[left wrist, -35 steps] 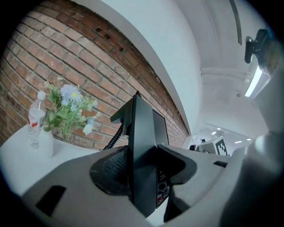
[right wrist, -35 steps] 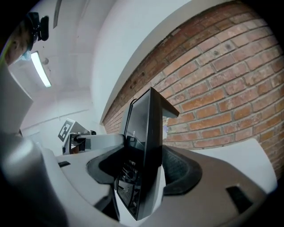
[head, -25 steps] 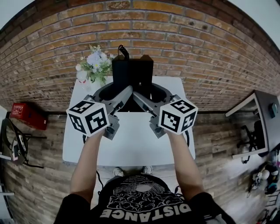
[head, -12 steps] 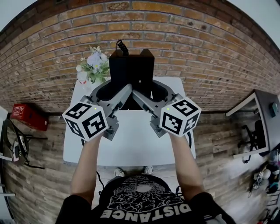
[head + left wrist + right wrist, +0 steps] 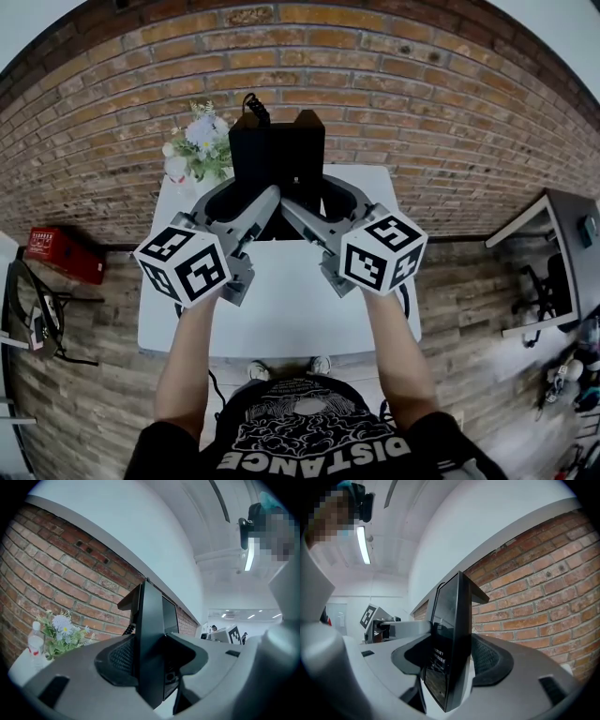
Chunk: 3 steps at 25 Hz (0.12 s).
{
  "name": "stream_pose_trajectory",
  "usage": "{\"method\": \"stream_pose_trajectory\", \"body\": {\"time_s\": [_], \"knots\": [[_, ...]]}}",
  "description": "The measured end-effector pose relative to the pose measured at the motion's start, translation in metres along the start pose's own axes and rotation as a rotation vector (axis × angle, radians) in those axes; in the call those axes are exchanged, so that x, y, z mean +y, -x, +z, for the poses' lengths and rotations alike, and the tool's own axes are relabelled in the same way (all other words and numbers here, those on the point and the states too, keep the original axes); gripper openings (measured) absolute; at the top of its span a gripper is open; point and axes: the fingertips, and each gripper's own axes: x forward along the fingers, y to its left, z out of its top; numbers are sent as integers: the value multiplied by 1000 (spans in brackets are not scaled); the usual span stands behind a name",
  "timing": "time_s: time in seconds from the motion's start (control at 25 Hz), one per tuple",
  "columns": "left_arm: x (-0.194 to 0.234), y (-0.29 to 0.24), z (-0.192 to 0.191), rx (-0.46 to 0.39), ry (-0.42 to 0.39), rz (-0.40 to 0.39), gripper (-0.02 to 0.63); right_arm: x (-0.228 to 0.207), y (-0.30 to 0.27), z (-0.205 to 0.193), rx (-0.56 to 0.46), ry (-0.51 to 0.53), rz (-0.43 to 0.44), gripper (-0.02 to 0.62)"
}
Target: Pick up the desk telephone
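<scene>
desk telephone [image 5: 452, 634] label unreadably small; shirt [image 5: 309, 439] reads "distance"

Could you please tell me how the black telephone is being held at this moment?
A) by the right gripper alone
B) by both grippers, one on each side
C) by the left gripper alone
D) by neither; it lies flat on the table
B: the left gripper and the right gripper each clamp one side of the upright telephone.
</scene>
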Motion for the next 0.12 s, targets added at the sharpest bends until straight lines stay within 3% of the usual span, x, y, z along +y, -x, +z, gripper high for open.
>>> {"method": "stream_pose_trajectory", "body": {"time_s": [0.12], "knots": [[2, 0, 1, 1, 3, 1, 201, 0, -2, 0, 0, -3, 0, 261]]}}
